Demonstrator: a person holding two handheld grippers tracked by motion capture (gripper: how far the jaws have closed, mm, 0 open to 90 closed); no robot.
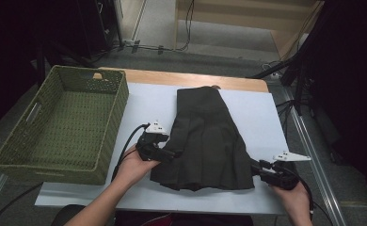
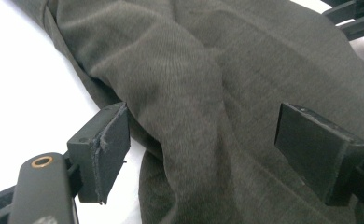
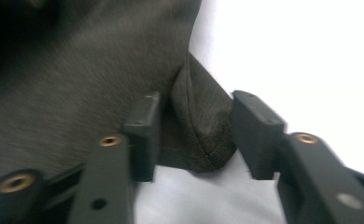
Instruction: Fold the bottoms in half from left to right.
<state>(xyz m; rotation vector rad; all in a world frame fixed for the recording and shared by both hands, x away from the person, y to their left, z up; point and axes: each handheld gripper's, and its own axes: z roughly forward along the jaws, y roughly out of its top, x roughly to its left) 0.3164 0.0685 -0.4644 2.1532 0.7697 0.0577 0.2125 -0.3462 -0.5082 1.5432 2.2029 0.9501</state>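
Observation:
A dark grey pleated garment (image 1: 210, 136) lies flat on the white tabletop (image 1: 266, 117), narrow end far, wide hem near. My left gripper (image 1: 172, 154) is at the garment's near left edge. In the left gripper view its jaws stand wide apart (image 2: 208, 149) with a soft bulge of the cloth (image 2: 194, 93) between them, not pinched. My right gripper (image 1: 256, 168) is at the near right corner. In the right gripper view its jaws (image 3: 194, 135) bracket the folded corner of the cloth (image 3: 203, 126), with the pads close beside it and the fabric not squeezed.
A green woven basket (image 1: 111, 122) with nothing in it stands on the left, close to my left hand. Bare white tabletop runs along the garment's right side and near edge. Cables and dark stands lie on the floor beyond the table.

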